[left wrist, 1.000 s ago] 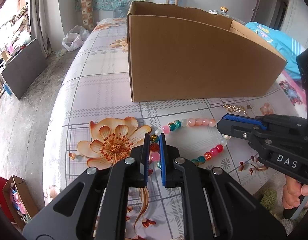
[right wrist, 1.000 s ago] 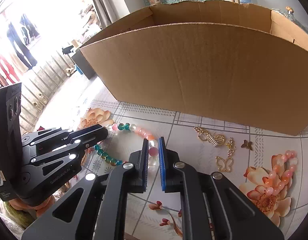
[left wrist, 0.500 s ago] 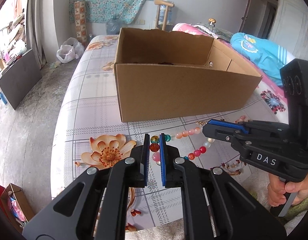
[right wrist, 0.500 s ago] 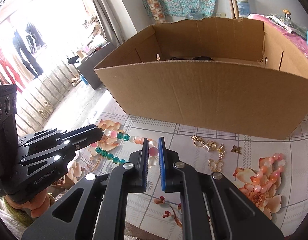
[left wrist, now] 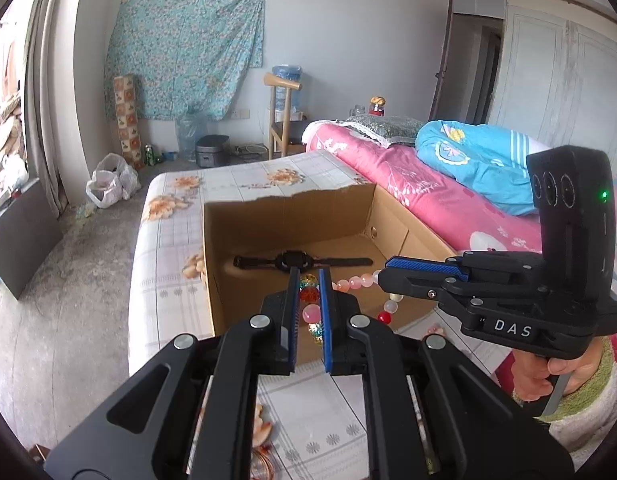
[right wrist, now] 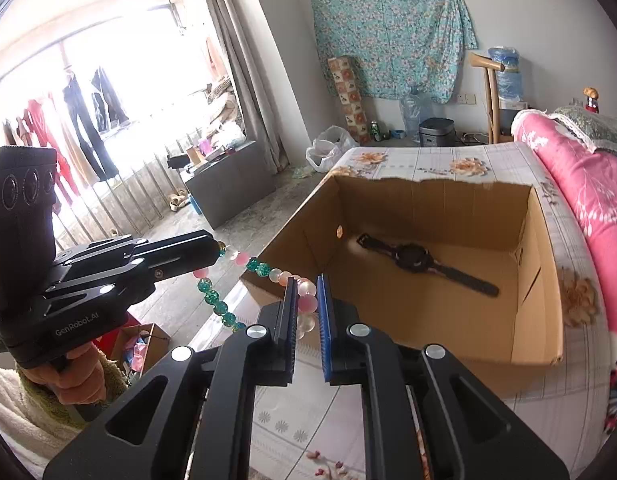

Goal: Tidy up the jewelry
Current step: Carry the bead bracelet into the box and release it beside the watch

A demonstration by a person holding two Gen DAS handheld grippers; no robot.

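Note:
A beaded bracelet [left wrist: 358, 280] of pink, teal, red and clear beads hangs stretched in the air between both grippers, level with the near rim of an open cardboard box [left wrist: 244, 280]. My left gripper [left wrist: 309, 304] is shut on one side of it. My right gripper [right wrist: 307, 306] is shut on the other side of the bracelet [right wrist: 264, 270]. A black wristwatch [right wrist: 420, 258] lies flat on the floor of the box [right wrist: 540, 320]; it also shows in the left wrist view [left wrist: 296, 260].
The box stands on a table with a floral cloth [left wrist: 176, 248]. A bed with a pink cover [left wrist: 448, 196] and a blue blanket runs along the right. A wooden chair [left wrist: 284, 120] and water bottles stand at the far wall.
Both grippers have lifted the bracelet off the tablecloth and raised it to the box's rim. The views now look down into the box, showing the watch.

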